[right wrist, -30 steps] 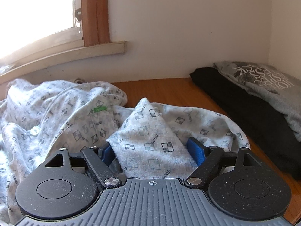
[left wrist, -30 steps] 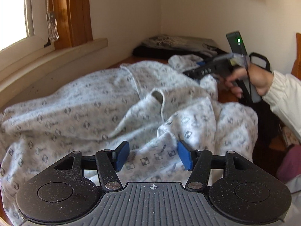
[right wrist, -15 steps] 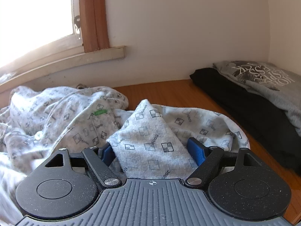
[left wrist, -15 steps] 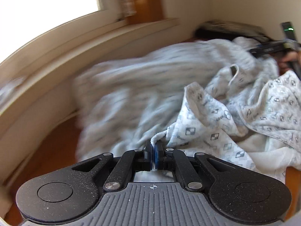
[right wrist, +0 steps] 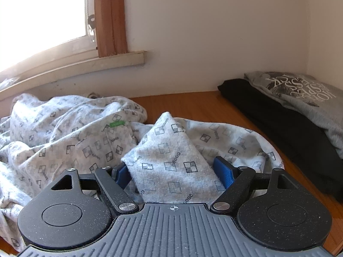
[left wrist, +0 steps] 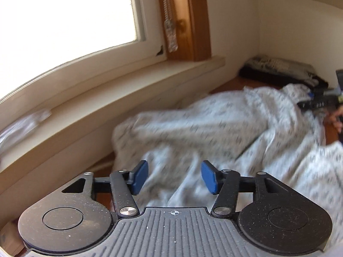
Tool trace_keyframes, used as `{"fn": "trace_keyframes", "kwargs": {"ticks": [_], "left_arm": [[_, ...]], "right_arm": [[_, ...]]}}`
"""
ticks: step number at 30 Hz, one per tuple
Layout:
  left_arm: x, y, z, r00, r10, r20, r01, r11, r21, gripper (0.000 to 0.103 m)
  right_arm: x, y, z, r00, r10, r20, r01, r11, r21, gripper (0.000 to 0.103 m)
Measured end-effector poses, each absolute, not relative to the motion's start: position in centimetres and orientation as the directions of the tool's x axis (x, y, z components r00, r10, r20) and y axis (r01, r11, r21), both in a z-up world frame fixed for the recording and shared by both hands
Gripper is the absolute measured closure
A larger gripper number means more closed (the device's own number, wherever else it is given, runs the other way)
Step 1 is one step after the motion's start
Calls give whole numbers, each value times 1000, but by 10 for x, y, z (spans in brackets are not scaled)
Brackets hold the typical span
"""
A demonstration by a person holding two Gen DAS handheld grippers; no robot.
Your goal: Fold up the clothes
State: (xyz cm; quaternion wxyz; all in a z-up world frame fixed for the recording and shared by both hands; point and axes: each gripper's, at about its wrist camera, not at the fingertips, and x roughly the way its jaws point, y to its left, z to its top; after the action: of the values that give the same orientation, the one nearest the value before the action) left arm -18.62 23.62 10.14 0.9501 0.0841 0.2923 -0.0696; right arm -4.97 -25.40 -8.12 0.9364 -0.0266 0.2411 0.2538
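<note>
A white garment with a small grey square print lies crumpled on the wooden table. My left gripper hovers over its near edge with its jaws opening, and nothing is pinched between the blue pads. My right gripper stands wide, with a raised fold of the same garment between its jaws. I cannot see the pads pressing on the fold. The left wrist view shows the right gripper at the garment's far right end, held by a person's hand.
A folded black garment with a grey printed shirt on top lies in the back right corner. A window sill and wall run along the table's far side. Bare wood shows between the crumpled garment and the stack.
My left gripper shut on the garment's edge, pulled it leftward and up along the window side, then let go with jaws apart. The right gripper and its fold stayed still.
</note>
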Motion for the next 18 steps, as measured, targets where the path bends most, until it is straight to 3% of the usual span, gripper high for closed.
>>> {"fn": "trace_keyframes", "kwargs": {"ticks": [2,7,10,11,13,18], "left_arm": [[-171,225,101,830,-115,-545,195,977,92,33],[-127,195,90,843,-202,-499,233,972,1,31],[-110,182,78,856,-209,-473,226,974,-21,31],[-108,180,74,856,-223,-466,231,972,-42,31],[-108,179,69,850,-249,-465,245,967,-71,31],[-112,178,67,849,-260,-459,259,964,-66,31]], "right_arm": [[-51,-256,-81,760,466,-453,-485,871,81,24],[-60,-270,-78,777,451,-439,-467,881,78,26],[-65,-281,-73,780,434,-451,-455,888,68,75],[-68,-288,-68,787,425,-448,-448,892,60,81],[-73,-303,-56,802,405,-438,-433,901,41,85],[-99,-359,5,858,319,-402,-344,939,9,86]]}}
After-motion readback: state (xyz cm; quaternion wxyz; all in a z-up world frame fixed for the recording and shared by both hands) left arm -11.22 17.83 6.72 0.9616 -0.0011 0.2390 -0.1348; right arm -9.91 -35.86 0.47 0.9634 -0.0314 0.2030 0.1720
